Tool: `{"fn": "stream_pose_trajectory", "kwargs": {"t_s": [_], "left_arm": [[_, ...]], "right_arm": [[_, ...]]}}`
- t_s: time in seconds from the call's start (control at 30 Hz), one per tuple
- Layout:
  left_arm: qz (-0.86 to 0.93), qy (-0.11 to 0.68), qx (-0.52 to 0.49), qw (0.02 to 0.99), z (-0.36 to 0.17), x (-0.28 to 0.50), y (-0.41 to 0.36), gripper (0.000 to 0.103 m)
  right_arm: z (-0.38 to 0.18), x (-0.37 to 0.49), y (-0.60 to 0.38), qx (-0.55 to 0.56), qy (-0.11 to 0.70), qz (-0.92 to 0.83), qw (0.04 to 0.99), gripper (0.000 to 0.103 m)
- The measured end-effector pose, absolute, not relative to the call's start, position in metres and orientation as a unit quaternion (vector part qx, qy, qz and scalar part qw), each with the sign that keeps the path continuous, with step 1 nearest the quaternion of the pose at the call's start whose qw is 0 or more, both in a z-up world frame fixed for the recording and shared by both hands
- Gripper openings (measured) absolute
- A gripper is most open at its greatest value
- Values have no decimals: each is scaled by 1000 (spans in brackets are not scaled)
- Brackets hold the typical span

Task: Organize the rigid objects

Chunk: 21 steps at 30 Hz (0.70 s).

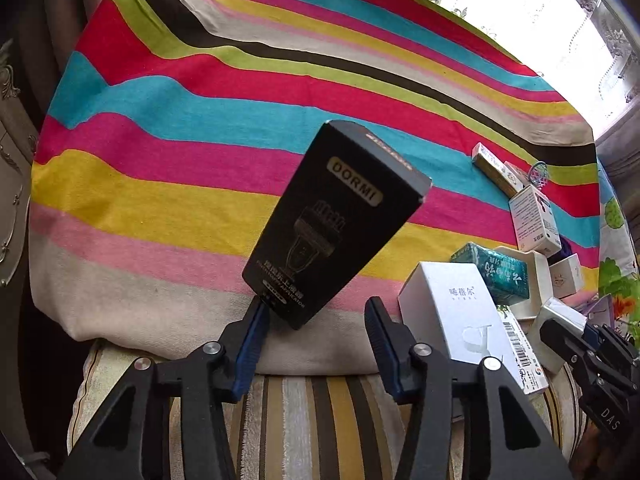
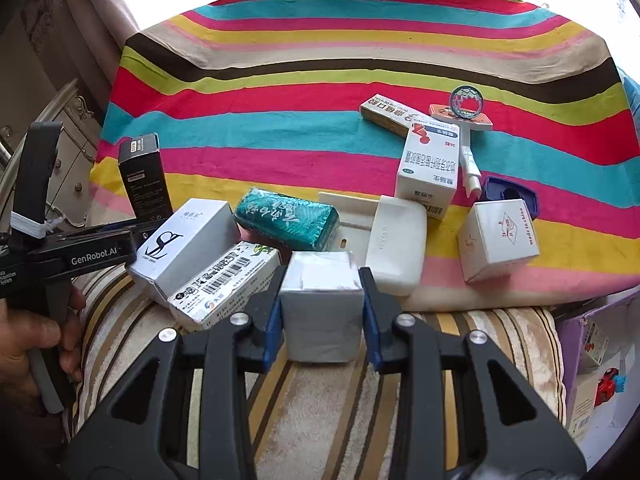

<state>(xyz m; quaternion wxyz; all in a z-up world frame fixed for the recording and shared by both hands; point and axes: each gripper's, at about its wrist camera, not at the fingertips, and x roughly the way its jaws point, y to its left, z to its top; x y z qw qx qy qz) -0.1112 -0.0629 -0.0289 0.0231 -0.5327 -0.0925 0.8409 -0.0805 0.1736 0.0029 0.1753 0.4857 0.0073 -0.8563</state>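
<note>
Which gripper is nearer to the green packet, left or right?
Right. The right gripper, shut on the small white box, sits just before the green packet; the left gripper is farther left by the black box.

Striped cloth [image 2: 320, 152] over cushion [image 2: 320, 392], scattered boxes [image 2: 426, 172], green packet [image 2: 286, 220]

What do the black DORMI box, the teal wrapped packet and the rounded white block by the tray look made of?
Black DORMI box: printed cardboard, matte, with crisp folded edges and gold lettering. Teal wrapped packet: probably plastic film or foil, glossy with wrinkles and highlights. Rounded white block: likely moulded plastic, smooth, satin, soft corners; could be ceramic.
</note>
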Motion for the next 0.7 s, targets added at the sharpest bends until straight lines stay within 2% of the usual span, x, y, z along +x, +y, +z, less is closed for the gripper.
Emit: {"fn": "stream_pose_trajectory", "kwargs": {"t_s": [0.17, 0.3, 0.33, 0.37, 0.43, 0.6, 0.7], "left_arm": [[845, -91, -526, 27, -27, -107, -61, 30], [848, -97, -520, 24, -23, -103, -63, 33], [849, -99, -518, 22, -22, -101, -63, 42], [852, -101, -514, 22, -19, -100, -63, 58], [858, -101, -502, 22, -12, -96, -63, 78], [872, -106, -476, 44, 4, -108, -58, 80], [879, -64, -469, 49, 9, -128, -46, 81]], "right_arm": [[6, -78, 177, 479, 0, -860, 178, 38], [9, -75, 183, 474, -11, -861, 182, 38], [9, -73, 185, 474, -15, -861, 183, 38], [9, -72, 187, 473, -19, -861, 184, 38], [9, -70, 193, 473, -28, -861, 185, 38], [12, -65, 199, 469, -38, -862, 187, 38], [14, -61, 200, 466, -36, -864, 187, 38]]}}
